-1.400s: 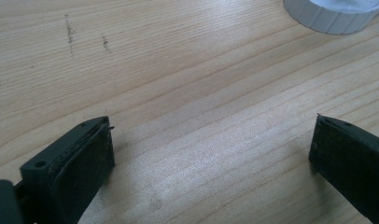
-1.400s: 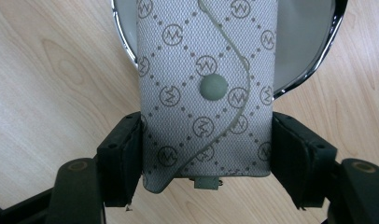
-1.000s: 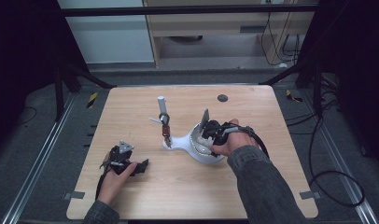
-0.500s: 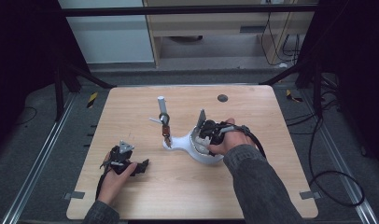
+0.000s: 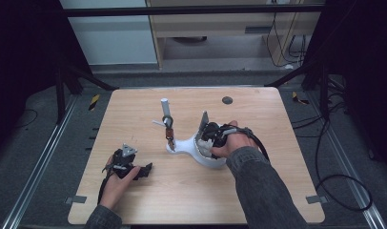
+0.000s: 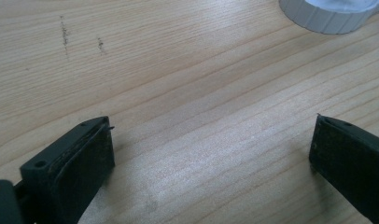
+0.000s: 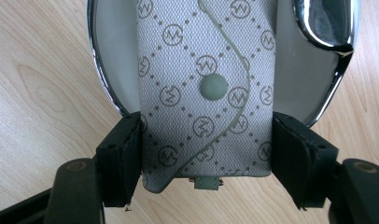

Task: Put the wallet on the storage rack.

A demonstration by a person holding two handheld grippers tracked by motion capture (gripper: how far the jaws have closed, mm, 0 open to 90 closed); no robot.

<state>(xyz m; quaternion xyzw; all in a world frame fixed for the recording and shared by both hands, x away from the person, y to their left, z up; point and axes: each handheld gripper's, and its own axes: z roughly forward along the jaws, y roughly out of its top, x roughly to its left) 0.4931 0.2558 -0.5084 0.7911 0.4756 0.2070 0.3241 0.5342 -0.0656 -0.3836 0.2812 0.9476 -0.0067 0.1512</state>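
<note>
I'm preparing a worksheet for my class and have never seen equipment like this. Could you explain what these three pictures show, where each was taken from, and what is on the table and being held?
No robot here: a person holds hand-worked tongs in each hand at a wooden table. The high view looks down from above; the other two pictures come from small cameras riding on each tool, looking along its black jaws. The left tongs rest open over bare wood. The right tongs are closed on a grey patterned pouch with a snap button, over a white, chrome-rimmed dish-like stand. On that stand an upright post carries a small hanging item, too small to identify. A dark round spot lies near the far edge.
</note>
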